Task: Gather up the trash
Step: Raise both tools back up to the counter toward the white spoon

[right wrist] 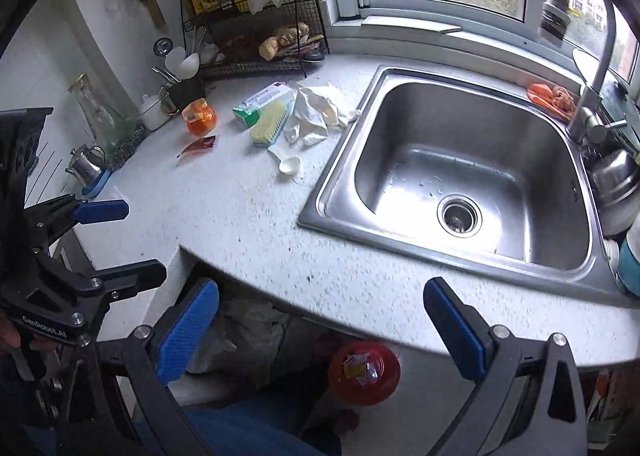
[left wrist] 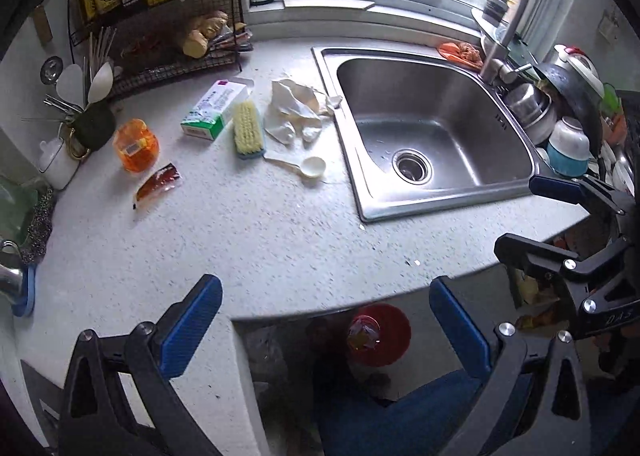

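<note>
A red trash bin (left wrist: 378, 334) (right wrist: 364, 372) stands on the floor under the counter edge, with wrappers in it. On the counter lie crumpled white paper (left wrist: 294, 112) (right wrist: 316, 112), a red sauce packet (left wrist: 157, 186) (right wrist: 198, 146), a green-and-white box (left wrist: 216, 108) (right wrist: 262, 98) and a white plastic spoon (left wrist: 306, 167) (right wrist: 289, 165). My left gripper (left wrist: 326, 326) is open and empty above the counter's front edge; it also shows at the left of the right wrist view (right wrist: 120, 240). My right gripper (right wrist: 320, 322) is open and empty over the edge; it also shows in the left wrist view (left wrist: 528, 212).
A steel sink (left wrist: 432, 128) (right wrist: 472, 176) with a tap (right wrist: 592, 56) sits right. A yellow scrub brush (left wrist: 248, 130) (right wrist: 270, 124), an orange jar (left wrist: 136, 146) (right wrist: 199, 118), a wire rack (left wrist: 168, 36) (right wrist: 256, 36) and stacked dishes (left wrist: 560, 124) ring the counter.
</note>
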